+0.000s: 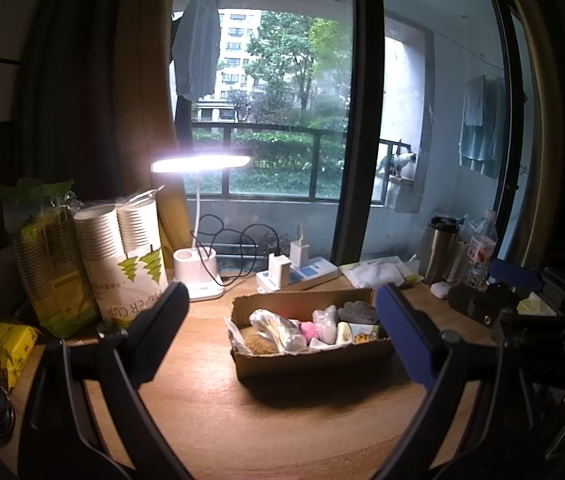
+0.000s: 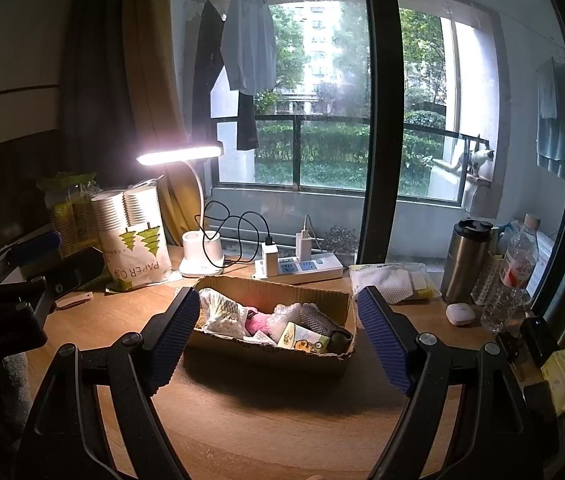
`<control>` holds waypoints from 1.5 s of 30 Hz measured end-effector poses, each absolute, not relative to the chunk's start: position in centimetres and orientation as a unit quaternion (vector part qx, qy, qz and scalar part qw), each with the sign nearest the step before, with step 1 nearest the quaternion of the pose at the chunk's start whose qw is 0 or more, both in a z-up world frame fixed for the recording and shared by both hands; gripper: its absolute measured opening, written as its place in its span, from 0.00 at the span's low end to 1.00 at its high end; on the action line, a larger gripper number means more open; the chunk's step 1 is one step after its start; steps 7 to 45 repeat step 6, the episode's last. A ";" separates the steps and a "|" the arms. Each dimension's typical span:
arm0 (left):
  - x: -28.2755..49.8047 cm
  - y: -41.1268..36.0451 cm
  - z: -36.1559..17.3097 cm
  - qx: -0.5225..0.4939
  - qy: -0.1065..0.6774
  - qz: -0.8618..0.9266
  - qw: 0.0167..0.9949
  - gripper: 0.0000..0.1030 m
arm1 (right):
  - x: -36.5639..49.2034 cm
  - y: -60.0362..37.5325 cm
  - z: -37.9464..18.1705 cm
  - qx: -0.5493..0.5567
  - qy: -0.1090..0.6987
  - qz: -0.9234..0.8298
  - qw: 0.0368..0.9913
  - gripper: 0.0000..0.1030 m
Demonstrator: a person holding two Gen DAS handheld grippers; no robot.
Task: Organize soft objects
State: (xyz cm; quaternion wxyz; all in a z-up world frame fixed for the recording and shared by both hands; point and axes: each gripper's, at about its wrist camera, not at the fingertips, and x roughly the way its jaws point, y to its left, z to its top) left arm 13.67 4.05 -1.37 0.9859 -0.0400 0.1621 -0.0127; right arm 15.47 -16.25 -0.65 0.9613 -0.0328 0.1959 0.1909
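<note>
**Both tools spread wide before a filled cardboard box**

The left tool [image 1: 278,316] hangs released, holding nothing, its two fingers parted at 9 and 3 o'clock of the cardboard box [image 1: 314,356]. The right tool [image 2: 278,336] is likewise spread and bare, the box [image 2: 266,356] showing in the gap between its blue pads [image 2: 172,336].

The box sits mid-table [image 1: 222,420] and holds the soft objects packed together: a pink plush piece [image 1: 309,330], a bubble-wrap bundle [image 1: 325,322], a grey mesh item [image 1: 358,312] toward 1 o'clock, and a brown sponge-like pad [image 1: 260,343] at its 8 o'clock corner.

Beyond the box, at 12 o'clock, lies a power strip [image 1: 302,274]; a lit desk lamp [image 1: 200,162] stands at 11 o'clock, with paper cup sleeves [image 1: 130,256] at 10 o'clock. A steel tumbler [image 2: 464,260] and water bottle [image 2: 516,272] stand at 2 o'clock.
</note>
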 end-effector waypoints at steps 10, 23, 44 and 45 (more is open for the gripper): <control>14.0 4.0 -1.2 -0.041 0.160 -0.013 0.986 0.93 | 15.6 -16.2 -0.7 -0.033 0.197 0.191 0.961 0.81; 14.0 4.0 -1.2 -0.041 0.160 -0.013 0.986 0.93 | 15.6 -16.2 -0.7 -0.033 0.197 0.191 0.961 0.81; 14.0 4.0 -1.2 -0.041 0.160 -0.013 0.986 0.93 | 15.6 -16.2 -0.7 -0.033 0.197 0.191 0.961 0.81; 14.0 4.0 -1.2 -0.041 0.160 -0.013 0.986 0.93 | 15.6 -16.2 -0.7 -0.033 0.197 0.191 0.961 0.81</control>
